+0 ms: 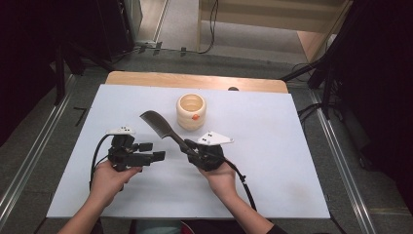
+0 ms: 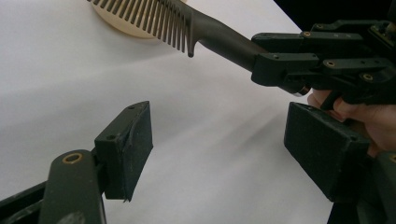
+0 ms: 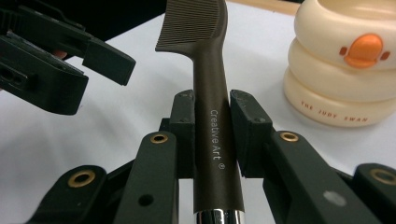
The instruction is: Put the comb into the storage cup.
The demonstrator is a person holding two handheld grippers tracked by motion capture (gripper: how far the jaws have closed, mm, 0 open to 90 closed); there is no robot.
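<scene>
A: What does the right gripper (image 1: 191, 147) hold?

B: A dark comb (image 1: 163, 127). In the right gripper view its two black pads pinch the comb's handle (image 3: 215, 154) from either side, and the handle runs straight up between them. The handle bears pale lettering and ends in a silver cap at the bottom edge of that view.

A: And where does the comb lie over the table?

B: In the high view it slants from the right gripper up and left over the white table top (image 1: 272, 146), near its middle. The toothed head points toward the far left corner. Whether the head touches the surface cannot be told.

A: What stands beside it?

B: A cream ribbed cup (image 1: 191, 111) with a small orange mark on its wall. It stands just right of the comb's head, toward the far edge of the table top. In the right gripper view it sits at upper right, with lettering on its lowest ring.

A: How does the left gripper (image 1: 150, 151) stand?

B: Its jaws are spread wide with nothing between them. In the left gripper view the two pads (image 2: 128, 147) stand well apart over bare white surface. The comb and the right gripper cross the top of that view.

A: How do the two grippers lie to each other?

B: The left one is held near the left half of the near edge, pointing right toward the other. They are near but apart.
</scene>
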